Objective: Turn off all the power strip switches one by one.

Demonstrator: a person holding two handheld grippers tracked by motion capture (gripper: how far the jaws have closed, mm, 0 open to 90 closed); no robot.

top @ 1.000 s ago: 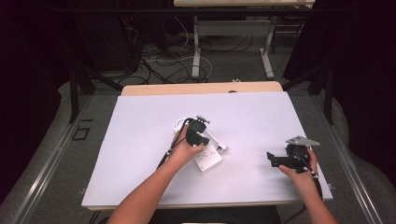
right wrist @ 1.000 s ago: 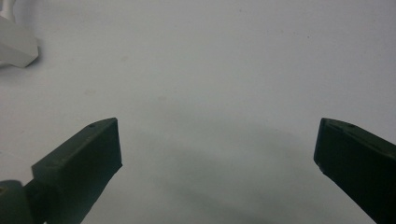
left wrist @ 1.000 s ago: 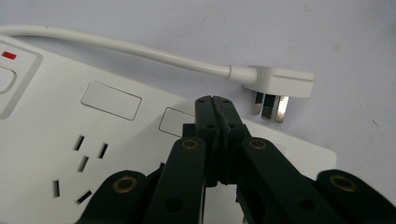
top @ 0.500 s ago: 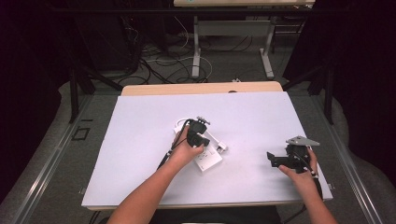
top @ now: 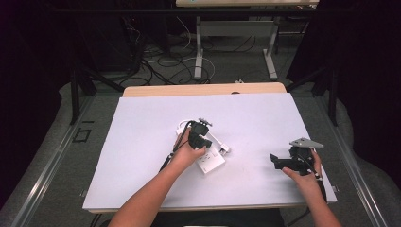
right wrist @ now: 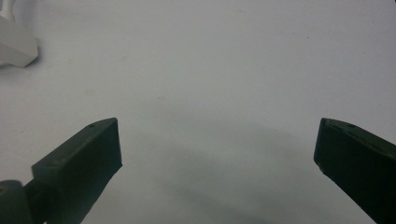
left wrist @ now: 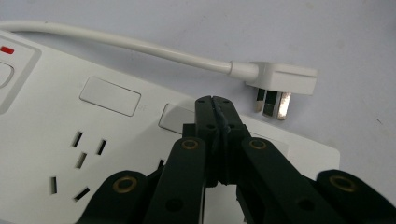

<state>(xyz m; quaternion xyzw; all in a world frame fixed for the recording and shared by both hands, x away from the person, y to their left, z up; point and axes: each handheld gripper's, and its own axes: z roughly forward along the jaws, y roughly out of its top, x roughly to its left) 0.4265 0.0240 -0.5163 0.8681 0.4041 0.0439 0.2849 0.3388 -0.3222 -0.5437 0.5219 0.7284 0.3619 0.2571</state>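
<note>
A white power strip (top: 211, 161) lies near the middle of the white table cover, and its cord ends in a white plug (top: 226, 149). My left gripper (top: 200, 141) points down onto the strip. In the left gripper view the left gripper (left wrist: 215, 101) is shut with nothing between its jaws. Its tips rest at a flat rectangular cover on the power strip (left wrist: 93, 135), and the plug (left wrist: 280, 79) lies just beyond with its metal prongs bare. Off to the right, my right gripper (top: 277, 161) is held low over the bare cover. The right gripper (right wrist: 217, 149) stands wide open and holds nothing.
The white table cover (top: 142, 123) spans most of the wooden tabletop (top: 203, 89). A corner of the power strip (right wrist: 14, 46) shows at the top left of the right gripper view. Beyond the table are desk legs and loose cables (top: 165, 61) on the floor.
</note>
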